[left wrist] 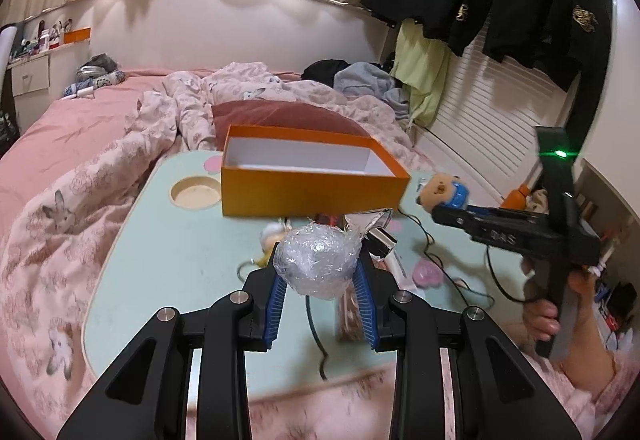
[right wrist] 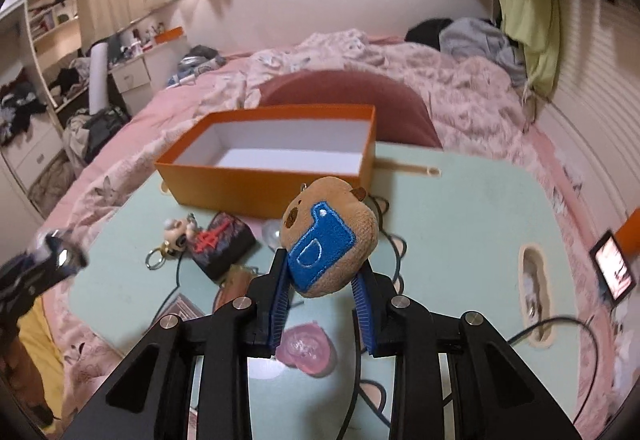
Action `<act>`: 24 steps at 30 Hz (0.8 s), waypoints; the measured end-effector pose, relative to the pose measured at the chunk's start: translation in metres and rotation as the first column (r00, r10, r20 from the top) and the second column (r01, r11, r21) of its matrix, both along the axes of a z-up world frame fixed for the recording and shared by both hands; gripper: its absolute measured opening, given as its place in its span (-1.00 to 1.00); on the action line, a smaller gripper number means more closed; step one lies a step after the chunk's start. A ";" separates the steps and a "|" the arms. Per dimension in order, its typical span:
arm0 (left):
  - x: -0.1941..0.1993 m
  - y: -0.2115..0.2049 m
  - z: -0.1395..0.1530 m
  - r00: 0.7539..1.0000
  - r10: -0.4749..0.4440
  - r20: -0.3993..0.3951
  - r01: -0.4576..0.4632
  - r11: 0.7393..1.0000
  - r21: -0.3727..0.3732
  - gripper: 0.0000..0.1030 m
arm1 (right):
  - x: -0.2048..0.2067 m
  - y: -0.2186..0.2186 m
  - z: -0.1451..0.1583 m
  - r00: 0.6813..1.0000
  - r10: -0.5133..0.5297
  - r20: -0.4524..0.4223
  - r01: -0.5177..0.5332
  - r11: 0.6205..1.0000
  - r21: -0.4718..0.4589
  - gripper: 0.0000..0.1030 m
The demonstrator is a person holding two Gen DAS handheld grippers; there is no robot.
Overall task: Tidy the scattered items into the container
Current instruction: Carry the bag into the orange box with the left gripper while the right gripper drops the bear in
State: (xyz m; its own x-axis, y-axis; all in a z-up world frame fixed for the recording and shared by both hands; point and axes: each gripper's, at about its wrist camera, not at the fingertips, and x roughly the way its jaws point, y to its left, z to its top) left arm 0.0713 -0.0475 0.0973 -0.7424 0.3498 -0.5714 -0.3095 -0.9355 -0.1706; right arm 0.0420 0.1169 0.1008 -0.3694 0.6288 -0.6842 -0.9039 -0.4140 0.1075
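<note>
An open orange box [left wrist: 312,175] with a white inside stands at the far side of a pale green bed table [left wrist: 160,260]; it also shows in the right wrist view [right wrist: 272,167]. My left gripper [left wrist: 320,272] is shut on a clear plastic-wrapped ball [left wrist: 318,260], held above the table short of the box. My right gripper [right wrist: 322,276] is shut on a brown plush bear with a blue patch [right wrist: 330,244], held above the table near the box's right front corner. The bear in the right gripper also shows in the left wrist view [left wrist: 442,191].
On the table lie a small figure keychain [right wrist: 176,236], a dark pouch with a red tower [right wrist: 222,244], a pink jelly piece [right wrist: 306,348], black cables [right wrist: 552,324] and a silver clip [left wrist: 380,236]. Rumpled pink bedding [left wrist: 80,199] surrounds the table. A phone [right wrist: 612,268] lies at the right.
</note>
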 end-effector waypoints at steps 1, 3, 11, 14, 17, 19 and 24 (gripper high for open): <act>-0.007 0.001 0.003 1.000 -0.003 -0.003 0.003 1.000 0.002 -0.35 | -0.002 0.002 0.003 1.000 0.004 0.002 -0.004 1.000 0.009 -0.44; -0.024 0.004 0.008 1.000 -0.010 0.000 0.010 1.000 0.002 -0.35 | -0.006 0.008 0.009 1.000 0.006 0.007 -0.007 0.999 0.034 -0.44; -0.107 0.017 0.022 1.000 0.016 -0.015 -0.017 0.999 -0.036 -0.35 | -0.027 0.050 0.020 0.999 0.016 0.033 -0.019 0.996 0.085 -0.44; -0.129 0.025 0.018 0.996 0.037 -0.082 -0.044 0.995 -0.089 -0.36 | -0.038 0.065 0.019 0.999 0.032 0.034 -0.035 0.994 0.102 -0.43; -0.148 0.032 0.008 0.995 0.035 -0.097 -0.048 0.991 -0.127 -0.35 | -0.048 0.080 0.011 0.999 0.031 0.039 -0.035 0.994 0.099 -0.43; -0.159 0.034 -0.002 0.997 0.033 -0.071 -0.041 0.992 -0.116 -0.35 | -0.054 0.090 0.002 0.998 0.027 0.054 -0.032 0.996 0.080 -0.43; -0.174 0.035 -0.025 0.997 0.060 -0.051 -0.067 0.987 -0.149 -0.35 | -0.064 0.109 -0.022 0.995 0.016 0.094 -0.018 1.000 0.015 -0.42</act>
